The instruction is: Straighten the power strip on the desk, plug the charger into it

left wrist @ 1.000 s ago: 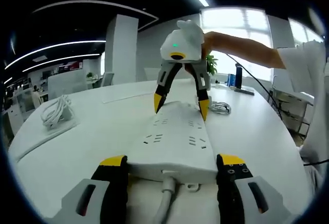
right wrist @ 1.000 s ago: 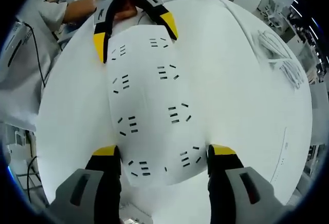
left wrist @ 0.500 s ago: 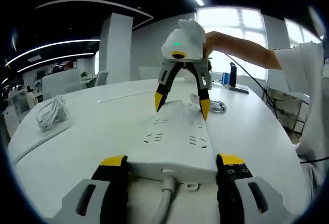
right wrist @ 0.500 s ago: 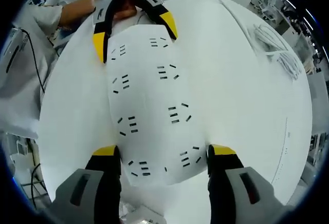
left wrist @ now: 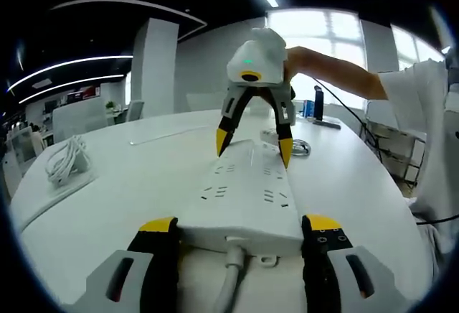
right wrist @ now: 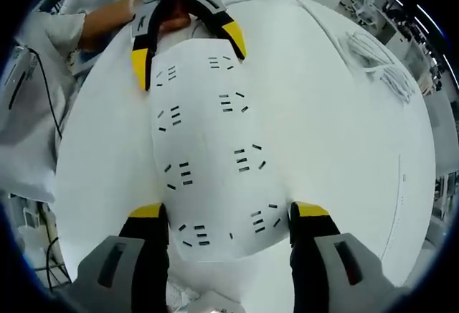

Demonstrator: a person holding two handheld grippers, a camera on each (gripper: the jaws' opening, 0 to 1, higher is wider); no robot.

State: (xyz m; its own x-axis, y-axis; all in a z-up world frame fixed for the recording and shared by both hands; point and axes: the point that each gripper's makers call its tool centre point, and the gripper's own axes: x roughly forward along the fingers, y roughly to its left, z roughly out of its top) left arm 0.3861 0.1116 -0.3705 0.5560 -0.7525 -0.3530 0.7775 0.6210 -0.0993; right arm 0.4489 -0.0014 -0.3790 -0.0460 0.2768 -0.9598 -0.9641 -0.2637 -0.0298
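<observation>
One power strip (left wrist: 247, 198), two tongs (left wrist: 240, 228) (right wrist: 228, 216), one coiled white charger cable (left wrist: 63, 161).

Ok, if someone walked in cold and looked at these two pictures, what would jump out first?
The long white power strip lying on the round white desk, with a yellow-tipped gripper straddling each end: the left gripper at the cord end, the right gripper at the far end. After that, the white coiled cable lying off to one side of the desk.
</observation>
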